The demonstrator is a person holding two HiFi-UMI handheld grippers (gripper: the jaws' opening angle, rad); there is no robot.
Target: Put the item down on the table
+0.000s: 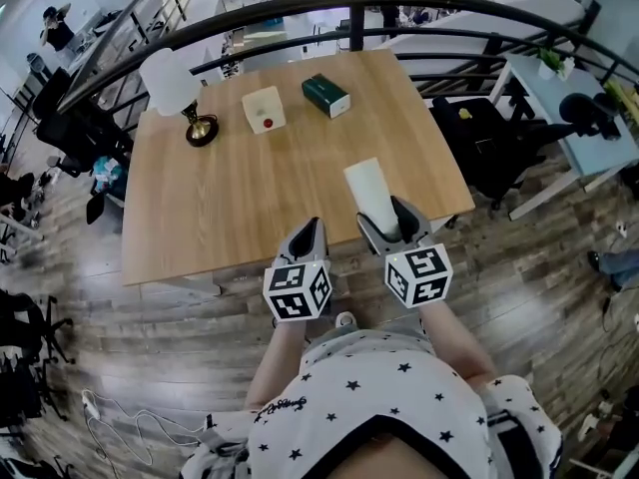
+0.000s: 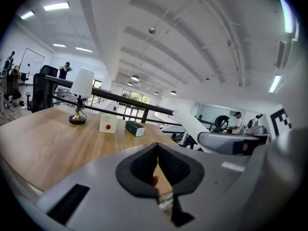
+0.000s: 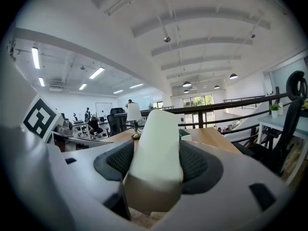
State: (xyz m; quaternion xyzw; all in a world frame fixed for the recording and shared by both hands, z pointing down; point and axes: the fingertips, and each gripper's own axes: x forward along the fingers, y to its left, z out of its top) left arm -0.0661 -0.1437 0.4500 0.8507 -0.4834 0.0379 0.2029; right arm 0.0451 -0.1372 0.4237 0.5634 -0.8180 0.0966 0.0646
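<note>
A pale wooden surface (image 1: pixel 250 198) is set on a floor (image 1: pixel 559 297) of grey-brown planks. It is bordered on its far side by a curved black railing (image 1: pixel 355 30). A black office chair (image 1: pixel 489 143) is seen just beside its right edge, with a white desk (image 1: pixel 589 156) beyond. A white beamed ceiling (image 2: pixel 192 42) is lit by strip lights (image 2: pixel 55 6).

Matt wood-grain table (image 1: pixel 250 208), smooth matt cream block (image 1: pixel 367 188), rough dark claw pads (image 3: pixel 199 165), glossy brass-coloured lamp base (image 1: pixel 201 131)
</note>
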